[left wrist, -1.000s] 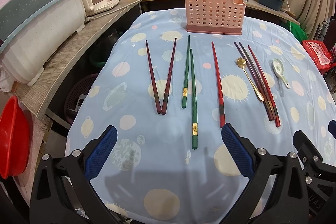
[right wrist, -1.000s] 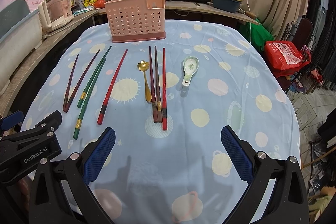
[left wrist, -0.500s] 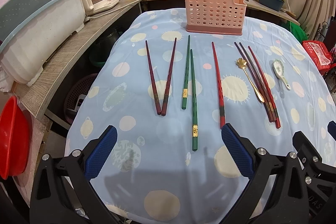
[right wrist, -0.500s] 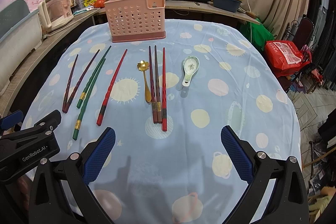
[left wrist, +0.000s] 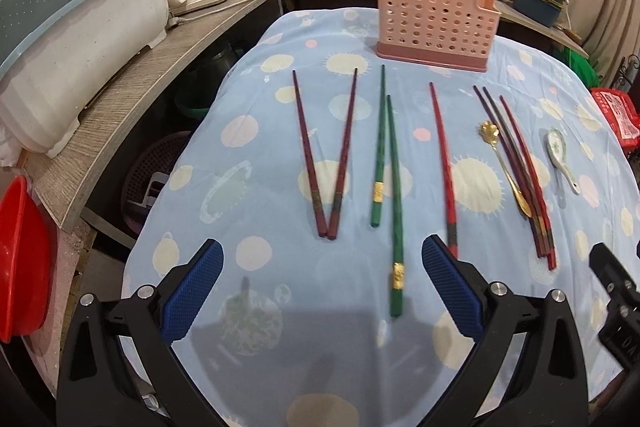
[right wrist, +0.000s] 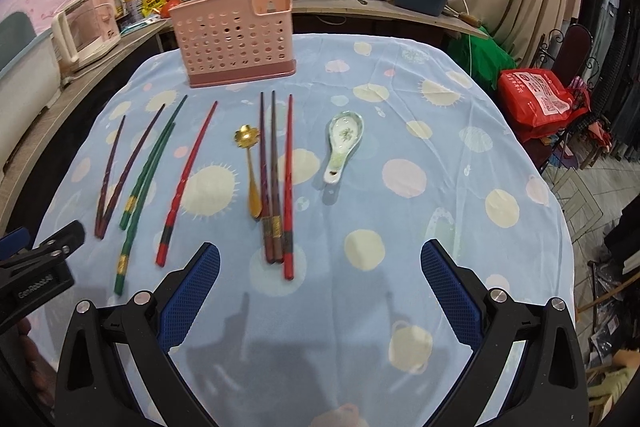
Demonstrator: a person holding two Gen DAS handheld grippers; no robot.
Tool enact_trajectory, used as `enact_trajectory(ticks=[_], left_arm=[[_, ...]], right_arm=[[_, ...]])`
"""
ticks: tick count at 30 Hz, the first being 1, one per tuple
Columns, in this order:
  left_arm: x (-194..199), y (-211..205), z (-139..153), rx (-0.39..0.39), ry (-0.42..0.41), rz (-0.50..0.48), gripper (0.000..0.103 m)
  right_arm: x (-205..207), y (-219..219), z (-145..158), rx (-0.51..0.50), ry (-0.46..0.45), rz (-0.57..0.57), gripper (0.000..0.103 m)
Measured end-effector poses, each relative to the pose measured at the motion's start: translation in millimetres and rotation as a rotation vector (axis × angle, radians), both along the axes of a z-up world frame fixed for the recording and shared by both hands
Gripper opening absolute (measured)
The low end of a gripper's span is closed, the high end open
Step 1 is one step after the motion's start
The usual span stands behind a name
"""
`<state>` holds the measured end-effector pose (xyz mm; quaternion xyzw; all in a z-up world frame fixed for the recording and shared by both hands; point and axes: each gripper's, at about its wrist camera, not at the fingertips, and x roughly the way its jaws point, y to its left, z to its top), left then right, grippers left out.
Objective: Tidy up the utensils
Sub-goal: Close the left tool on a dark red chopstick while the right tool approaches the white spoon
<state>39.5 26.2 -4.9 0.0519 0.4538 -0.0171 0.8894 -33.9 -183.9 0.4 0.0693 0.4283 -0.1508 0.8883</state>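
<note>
You are at the start, nothing yet in the pink holder (left wrist: pixel 436 27) at 12 o'clock: both your left gripper (left wrist: pixel 320 291) and right gripper (right wrist: pixel 320 291) gape empty, so first close on the nearest green chopstick (left wrist: pixel 396 227) just ahead at 1 o'clock.

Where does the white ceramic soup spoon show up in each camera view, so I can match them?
Left wrist: white ceramic soup spoon at far right, beyond the three bunched chopsticks.
Right wrist: the spoon sits just right of centre.
Shared landmark: pink perforated plastic utensil holder at the table's far end.
</note>
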Motion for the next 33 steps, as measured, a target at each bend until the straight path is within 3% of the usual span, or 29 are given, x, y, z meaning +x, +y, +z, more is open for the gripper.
enact_trajectory(ticks=[25,33], left_arm=[[5,12,16,-0.038,-0.022,0.006,0.095],[45,60,-13,-0.056,0.044,0.126,0.095]], right_arm=[[2,3,16,0.014,-0.038,0.011,0.096],[16,-9,2,0.025,0.002,-0.013,0.096]])
